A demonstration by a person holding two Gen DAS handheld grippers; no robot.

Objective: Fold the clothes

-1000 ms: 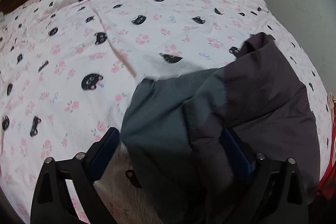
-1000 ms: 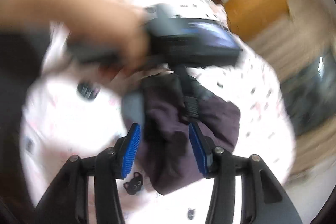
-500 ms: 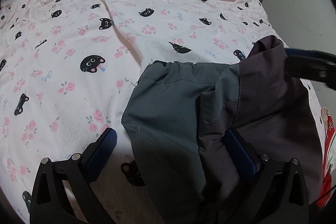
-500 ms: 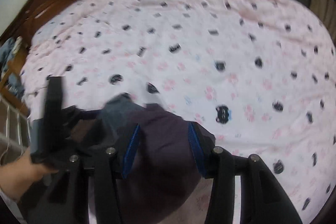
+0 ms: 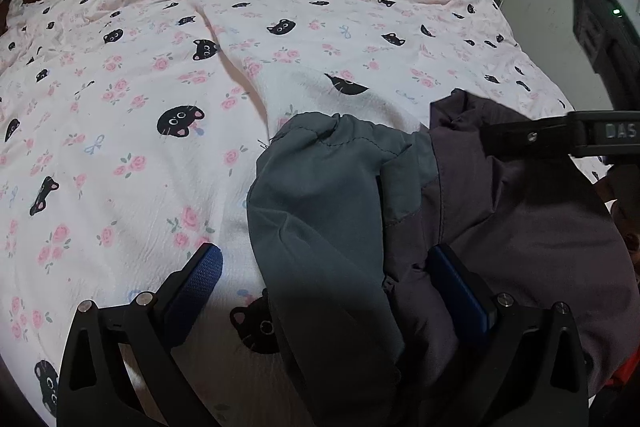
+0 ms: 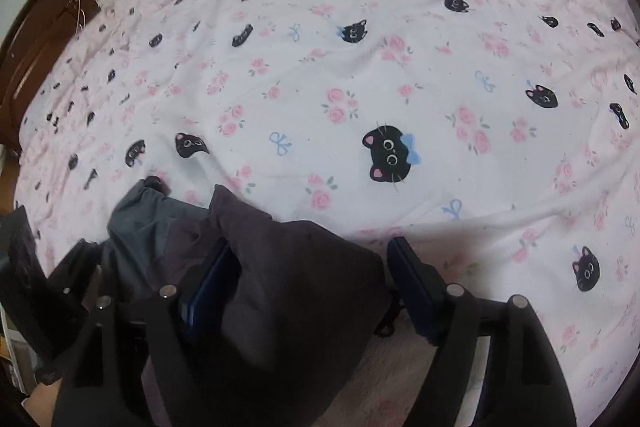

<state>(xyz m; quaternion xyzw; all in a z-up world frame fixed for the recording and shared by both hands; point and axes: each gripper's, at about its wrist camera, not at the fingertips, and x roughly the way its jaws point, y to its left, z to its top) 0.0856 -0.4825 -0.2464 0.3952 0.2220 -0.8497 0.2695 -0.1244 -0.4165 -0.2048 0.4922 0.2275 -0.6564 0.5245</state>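
Left gripper [image 5: 326,287]: jaws wide apart, pads pressing on nothing. Bare pink bedspread [image 5: 132,131], printed with black cat faces and roses, lies under its left finger [image 5: 196,277]. A folded garment [image 5: 332,211], grey on its left part and dark purple on its right, lies on the bedspread between the fingers and runs past the right finger [image 5: 460,285], which sits against or in a fold of the purple cloth.

To the right of that, a black finger of the right gripper [image 5: 532,139] reaches in at the garment's far right corner.

Right gripper [image 6: 310,285]: jaws opening. The purple cloth [image 6: 296,291] bulges between them, lying against the left pad; the right pad [image 6: 412,287] stands clear of it, over bedspread [image 6: 400,75]. The grey part [image 6: 136,215] lies further left of this gripper.
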